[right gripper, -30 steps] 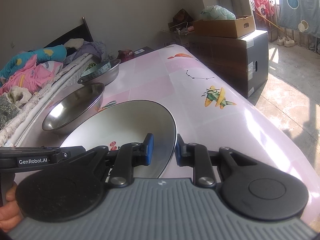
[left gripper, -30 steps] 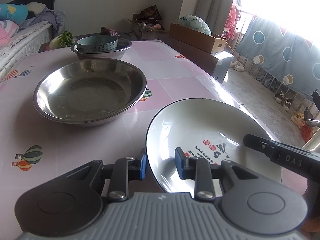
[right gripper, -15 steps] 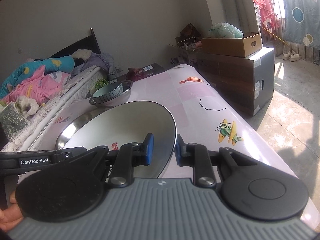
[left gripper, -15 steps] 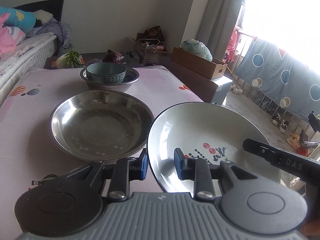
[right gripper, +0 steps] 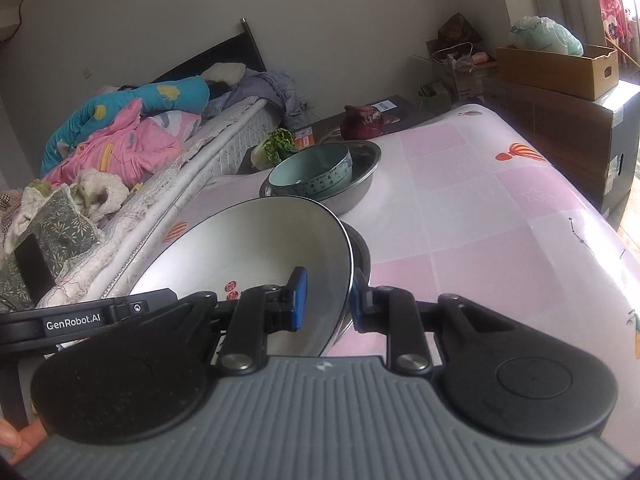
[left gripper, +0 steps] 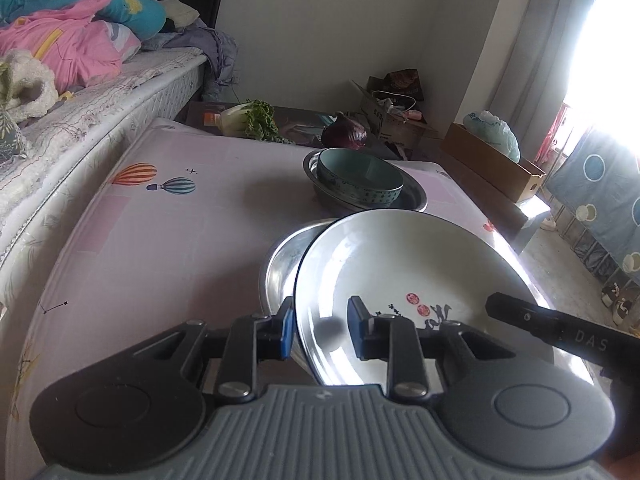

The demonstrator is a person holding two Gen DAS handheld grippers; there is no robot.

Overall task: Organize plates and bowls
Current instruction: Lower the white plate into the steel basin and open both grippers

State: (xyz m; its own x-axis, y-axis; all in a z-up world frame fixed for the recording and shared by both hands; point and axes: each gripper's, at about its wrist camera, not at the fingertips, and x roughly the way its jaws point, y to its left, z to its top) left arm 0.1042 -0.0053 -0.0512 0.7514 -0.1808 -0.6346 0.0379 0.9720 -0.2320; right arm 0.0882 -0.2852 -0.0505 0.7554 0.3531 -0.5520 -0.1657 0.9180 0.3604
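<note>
Left gripper (left gripper: 318,330) clamps plate (left gripper: 404,276) near-left rim; right gripper (right gripper: 326,300) clamps its right rim; plate tilted over steel basin (left gripper: 280,268); bowl (left gripper: 360,178) in far basin (left gripper: 414,196).

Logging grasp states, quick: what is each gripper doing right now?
Left gripper: shut on the white plate, at its rim.
Right gripper: shut on the same white plate, opposite rim.

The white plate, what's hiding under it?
A big steel basin sits under the white plate. Only its left rim shows; the plate covers the rest, so its inside is hidden.
</note>
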